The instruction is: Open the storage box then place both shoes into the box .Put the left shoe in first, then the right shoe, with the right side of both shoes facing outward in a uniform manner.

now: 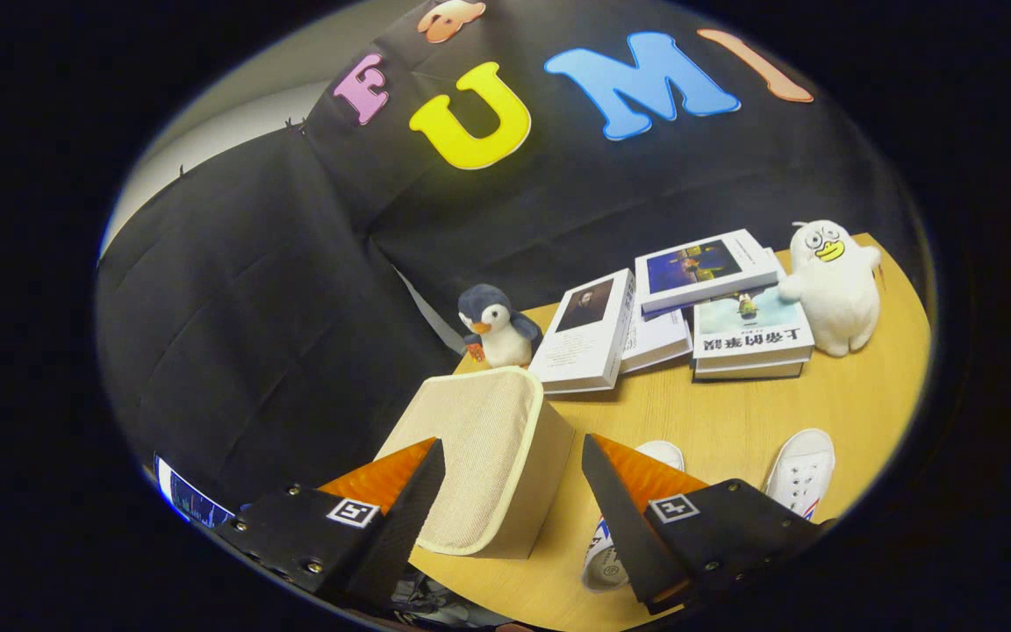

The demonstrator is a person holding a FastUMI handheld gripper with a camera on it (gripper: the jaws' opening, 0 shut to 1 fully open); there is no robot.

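Storage box sits between wide-spread fingers, shoes just right of them.

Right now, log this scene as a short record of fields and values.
gripper: gripper open, fingers apart, holding nothing
storage box: beige fabric storage box between and just ahead of the fingers, lid closed
shoes: two white shoes on the table beyond the right finger, nearer shoe partly behind it, farther shoe to its right
table: round wooden table
background: penguin plush, stacked books, white duck plush
task state: box not yet opened, both shoes still outside
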